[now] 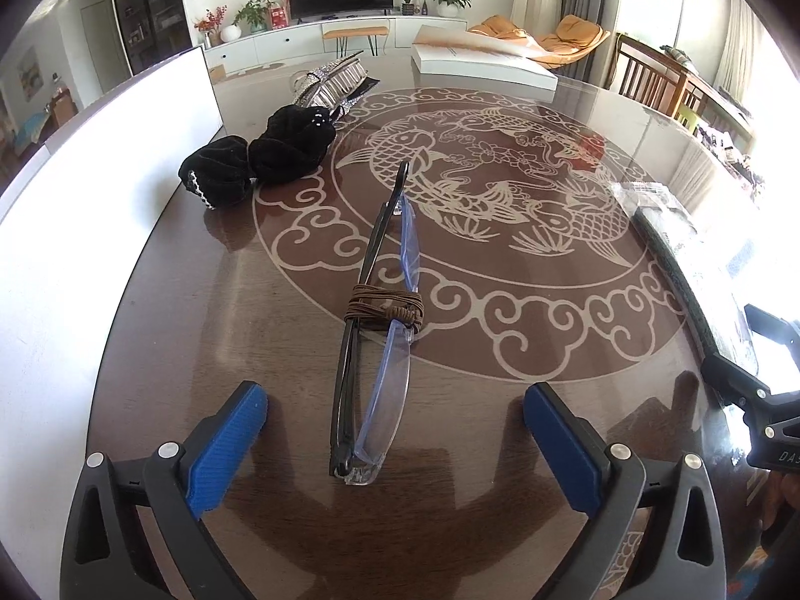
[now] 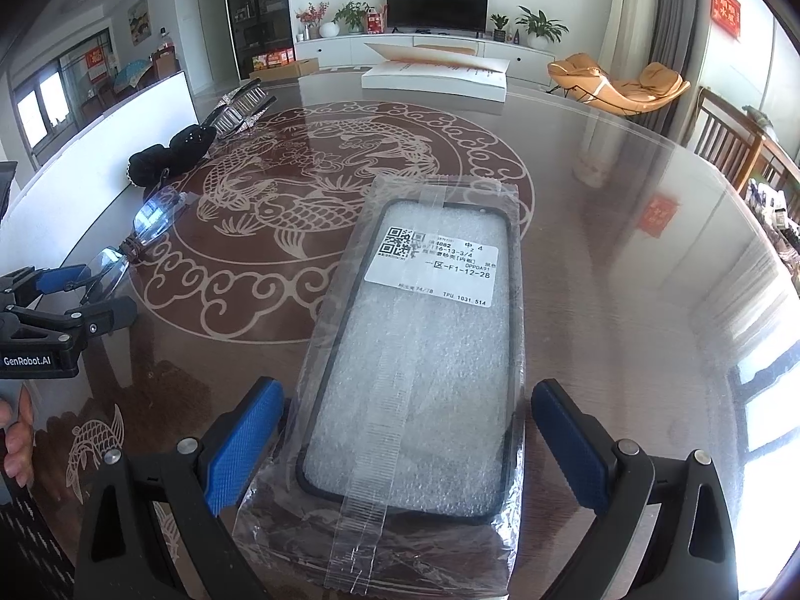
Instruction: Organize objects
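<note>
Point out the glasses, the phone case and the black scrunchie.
glasses (image 1: 382, 390), left wrist view, on the near lens.
phone case (image 2: 430, 350), right wrist view, on the foam insert under the wrap.
black scrunchie (image 1: 295, 145), left wrist view, on its right lobe.

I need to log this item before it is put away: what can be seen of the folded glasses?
The folded glasses are rimless, with clear blue-tinted lenses and dark temples folded shut. Thin brown cord is wound around their middle. They lie on the glossy table, between the open left gripper's blue fingers, which do not touch them.
</note>
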`<state>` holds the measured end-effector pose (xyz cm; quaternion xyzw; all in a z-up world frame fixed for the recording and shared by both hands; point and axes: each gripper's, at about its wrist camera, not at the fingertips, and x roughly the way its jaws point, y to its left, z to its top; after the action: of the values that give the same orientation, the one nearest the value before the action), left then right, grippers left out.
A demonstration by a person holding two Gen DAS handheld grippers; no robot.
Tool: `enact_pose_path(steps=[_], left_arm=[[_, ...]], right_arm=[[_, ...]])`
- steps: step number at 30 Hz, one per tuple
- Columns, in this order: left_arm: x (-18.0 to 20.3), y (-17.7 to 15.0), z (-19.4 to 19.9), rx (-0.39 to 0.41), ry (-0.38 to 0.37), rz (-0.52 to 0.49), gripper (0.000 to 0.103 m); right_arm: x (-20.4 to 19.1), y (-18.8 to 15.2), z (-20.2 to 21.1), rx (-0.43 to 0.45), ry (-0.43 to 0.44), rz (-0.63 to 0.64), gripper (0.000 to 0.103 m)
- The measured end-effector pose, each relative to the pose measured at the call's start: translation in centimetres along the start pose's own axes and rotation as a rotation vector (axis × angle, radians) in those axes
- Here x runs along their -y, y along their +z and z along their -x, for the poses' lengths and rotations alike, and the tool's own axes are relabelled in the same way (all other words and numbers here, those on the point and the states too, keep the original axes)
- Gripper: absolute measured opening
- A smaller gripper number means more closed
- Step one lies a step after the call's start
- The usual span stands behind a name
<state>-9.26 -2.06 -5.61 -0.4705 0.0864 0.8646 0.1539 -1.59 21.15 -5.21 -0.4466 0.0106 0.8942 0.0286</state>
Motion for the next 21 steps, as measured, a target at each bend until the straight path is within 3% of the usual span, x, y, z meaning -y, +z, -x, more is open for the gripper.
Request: enact_pose_path(steps=[21], left_arm=[[0.09, -0.19, 0.05, 0.012, -0.001, 0.004, 0.103]], right_arm=[[0.30, 0.11, 0.07, 0.008, 0.006, -0.007, 0.100]])
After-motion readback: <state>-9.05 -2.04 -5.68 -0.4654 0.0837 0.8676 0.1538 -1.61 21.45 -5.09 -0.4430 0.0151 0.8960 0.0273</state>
